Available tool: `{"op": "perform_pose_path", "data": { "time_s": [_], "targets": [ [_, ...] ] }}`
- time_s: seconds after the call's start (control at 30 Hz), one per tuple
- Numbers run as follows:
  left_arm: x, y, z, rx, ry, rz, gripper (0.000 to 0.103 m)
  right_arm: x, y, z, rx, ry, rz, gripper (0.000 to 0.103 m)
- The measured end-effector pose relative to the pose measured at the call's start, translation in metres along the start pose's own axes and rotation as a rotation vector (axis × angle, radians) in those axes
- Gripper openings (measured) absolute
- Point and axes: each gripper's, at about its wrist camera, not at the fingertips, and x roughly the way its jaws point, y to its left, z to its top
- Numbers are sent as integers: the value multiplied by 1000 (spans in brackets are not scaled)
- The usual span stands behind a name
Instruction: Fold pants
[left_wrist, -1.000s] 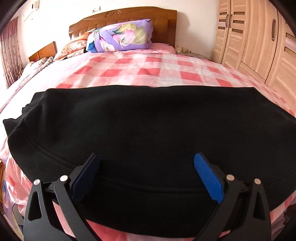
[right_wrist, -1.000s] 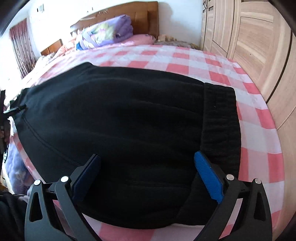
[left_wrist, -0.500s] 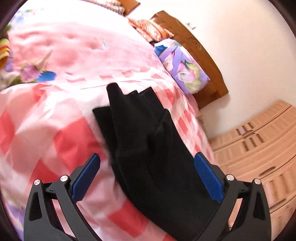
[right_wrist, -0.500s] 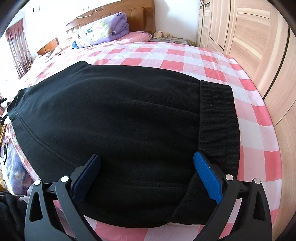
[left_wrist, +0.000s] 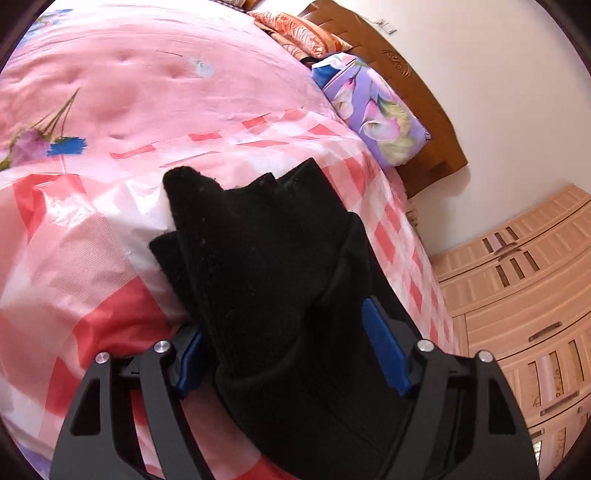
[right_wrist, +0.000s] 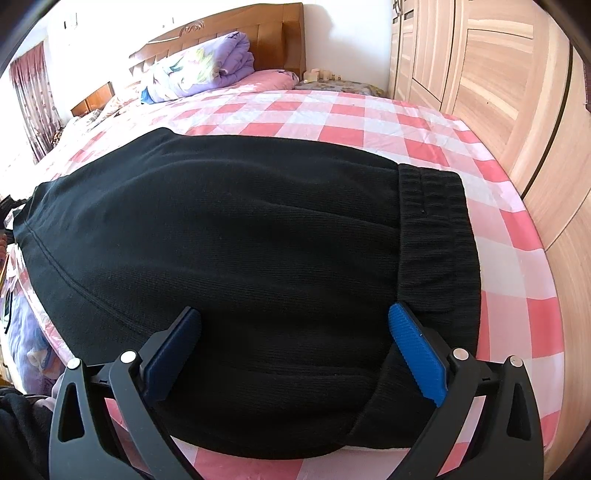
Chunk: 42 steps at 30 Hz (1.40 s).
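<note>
Black pants (right_wrist: 240, 229) lie flat across the red-and-white checked sheet (right_wrist: 369, 118), with the ribbed waistband (right_wrist: 432, 229) on the right. My right gripper (right_wrist: 294, 310) hovers open over the near edge, just left of the waistband, and holds nothing. In the left wrist view the leg ends of the pants (left_wrist: 266, 240) bunch up towards the camera. My left gripper (left_wrist: 282, 317) is rolled sideways and its jaws are closing around that bunch. The fabric fills the gap between the blue pads (left_wrist: 384, 347), which are not clamped tight.
A folded purple floral quilt (right_wrist: 199, 70) lies by the wooden headboard (right_wrist: 258, 33). Wooden wardrobe doors (right_wrist: 480, 74) stand close along the bed's right side. A pink flowered quilt (left_wrist: 147, 74) covers the bed beyond the leg ends.
My left gripper swung from the middle of the pants to the leg ends and rolled over. Its jaws narrowed around the bunched fabric. The right gripper has kept still.
</note>
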Motion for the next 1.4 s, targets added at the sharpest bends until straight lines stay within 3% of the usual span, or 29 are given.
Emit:
{"op": "perform_pose_path", "data": {
  "time_s": [0.03,0.1,0.13,0.2,0.33,0.43,0.53,0.6,0.63,0.67,0.7,0.73,0.77,0.83,0.9,0.97,1.1,1.17,1.27,1.33,1.4],
  "targets": [
    [-2,-2,-1,2,-1,1,64,-1,1,0,0,-1,-2,97],
    [-11,-9,-2,28,-33,53,27,-7,7,6,4,-12,-6,96],
    [-18,-17,-4,46,-55,33,25,-13,9,9,11,-36,-4,96],
    [-41,-62,-18,204,-129,80,24,-39,16,20,54,-165,15,99],
    [-64,-186,-86,628,-253,143,24,-76,26,48,174,-386,228,99],
    [-45,-274,-184,997,-283,149,24,-87,39,71,202,-471,304,99],
    [-10,-305,-271,1252,-190,112,29,-85,55,92,184,-461,356,99],
    [21,-306,-337,1431,7,31,36,-74,67,101,165,-404,399,99],
    [31,-301,-362,1508,72,17,46,-63,74,107,163,-352,440,99],
    [35,-292,-389,1608,66,31,53,-55,78,108,165,-319,470,99],
    [30,-285,-402,1662,-28,60,60,-43,86,111,159,-268,509,99],
    [18,-279,-407,1687,-84,37,83,-27,99,113,141,-194,547,99],
    [7,-276,-403,1668,-78,-12,92,-16,112,115,127,-145,567,99],
    [-27,-267,-376,1548,-102,-127,98,5,141,117,81,-63,607,99],
    [-46,-257,-346,1442,-128,-123,101,28,177,115,48,20,697,99],
    [-52,-241,-304,1296,-154,-45,101,44,207,115,25,94,761,99],
    [-60,-196,-238,1043,-203,95,101,45,247,101,-60,127,777,97],
    [-59,-184,-225,992,-213,122,101,52,256,92,-73,169,746,90],
    [-49,-180,-222,1005,-203,141,101,55,269,76,-142,181,664,80],
    [-38,-182,-228,1038,-189,152,101,52,272,73,-181,129,610,68],
    [-30,-186,-238,1056,-190,157,101,48,269,72,-198,100,590,48]
  ]
}}
